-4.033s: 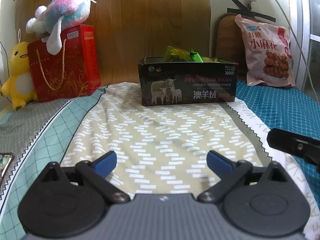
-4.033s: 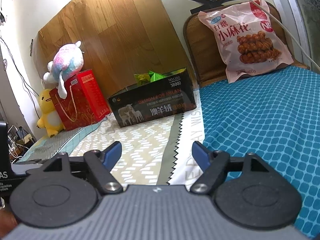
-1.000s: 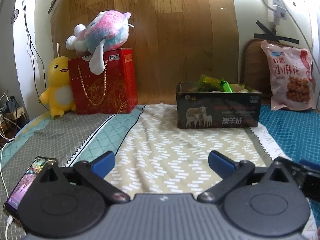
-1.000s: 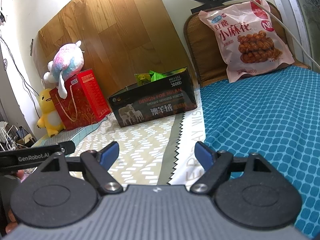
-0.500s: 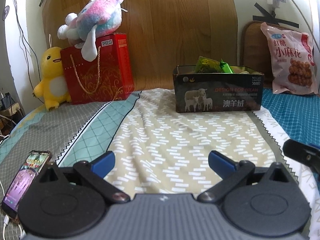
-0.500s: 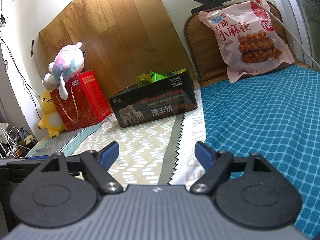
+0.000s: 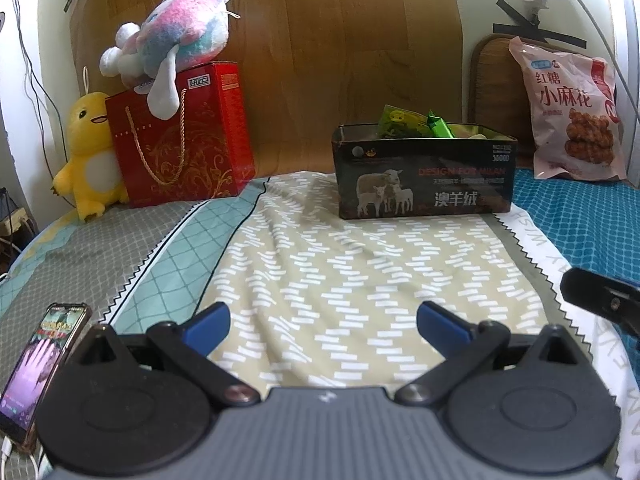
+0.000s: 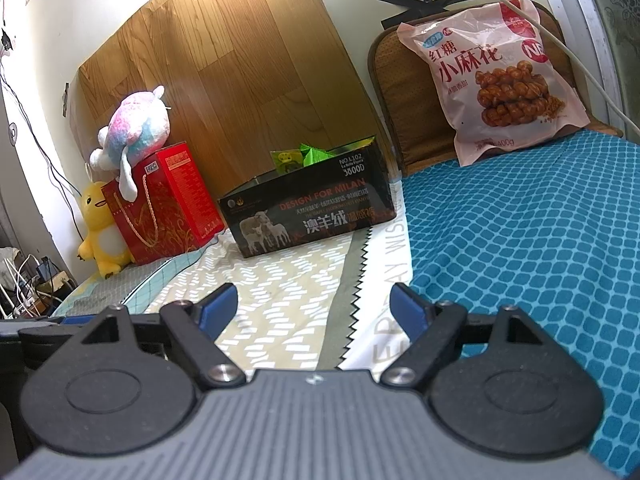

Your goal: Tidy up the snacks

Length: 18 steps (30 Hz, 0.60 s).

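Left wrist view: the left gripper (image 7: 323,326) hangs low over a bed (image 7: 360,280) covered in patterned sheets, its blue-tipped jaws spread wide with nothing between them. Straight ahead, near the head of the bed, sits an open dark tin (image 7: 425,176) printed with sheep; green snack packets (image 7: 416,122) poke above its rim. To the tin's right, well apart from it, a large pink snack bag (image 7: 572,114) leans upright against a brown cushion (image 7: 496,80). At the left stands a red gift bag (image 7: 180,140) with a pink and blue plush toy (image 7: 172,52) lying on top and a yellow plush duck (image 7: 90,152) beside it. A phone (image 7: 40,368) with a lit screen lies on the sheet at the lower left. The dark tip of the right gripper (image 7: 600,300) shows at the right edge.

Right wrist view: the right gripper (image 8: 316,308) also has its jaws spread and empty, above the seam between the beige sheet and a teal one. The tin (image 8: 312,212) lies ahead, slightly left; the pink snack bag (image 8: 496,76) stands upper right.
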Each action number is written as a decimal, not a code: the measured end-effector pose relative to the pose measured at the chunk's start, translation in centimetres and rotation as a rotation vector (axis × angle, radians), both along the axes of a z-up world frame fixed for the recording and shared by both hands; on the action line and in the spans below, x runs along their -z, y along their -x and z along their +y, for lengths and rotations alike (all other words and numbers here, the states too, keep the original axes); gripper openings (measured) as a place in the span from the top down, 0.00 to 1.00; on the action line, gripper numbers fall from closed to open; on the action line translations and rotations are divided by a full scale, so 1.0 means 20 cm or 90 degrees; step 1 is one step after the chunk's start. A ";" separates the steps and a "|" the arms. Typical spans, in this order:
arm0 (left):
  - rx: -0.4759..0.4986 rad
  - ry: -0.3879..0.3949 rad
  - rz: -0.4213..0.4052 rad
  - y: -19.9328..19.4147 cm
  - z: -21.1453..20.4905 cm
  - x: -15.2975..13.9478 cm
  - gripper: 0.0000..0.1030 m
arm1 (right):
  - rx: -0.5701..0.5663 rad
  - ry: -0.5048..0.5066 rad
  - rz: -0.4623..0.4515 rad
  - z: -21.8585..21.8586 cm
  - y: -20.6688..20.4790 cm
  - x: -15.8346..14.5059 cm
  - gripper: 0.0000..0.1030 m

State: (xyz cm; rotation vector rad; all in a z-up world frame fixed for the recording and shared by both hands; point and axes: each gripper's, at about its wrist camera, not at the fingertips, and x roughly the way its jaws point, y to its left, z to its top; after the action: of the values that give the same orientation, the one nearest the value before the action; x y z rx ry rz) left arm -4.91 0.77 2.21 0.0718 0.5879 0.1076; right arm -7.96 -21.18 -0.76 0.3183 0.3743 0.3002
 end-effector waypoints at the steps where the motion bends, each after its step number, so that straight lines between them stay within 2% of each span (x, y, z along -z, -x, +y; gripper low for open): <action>1: 0.000 -0.002 0.000 0.00 0.00 0.00 0.00 | 0.000 0.000 0.000 0.00 0.00 0.00 0.17; 18: -0.002 -0.007 0.005 -0.01 0.00 0.01 0.00 | 0.000 -0.006 0.001 0.00 0.00 0.00 0.17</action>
State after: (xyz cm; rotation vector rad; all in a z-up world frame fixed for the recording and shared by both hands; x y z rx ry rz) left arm -4.67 0.86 1.99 0.0821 0.5953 0.1138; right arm -7.93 -21.14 -0.71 0.3276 0.3751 0.3012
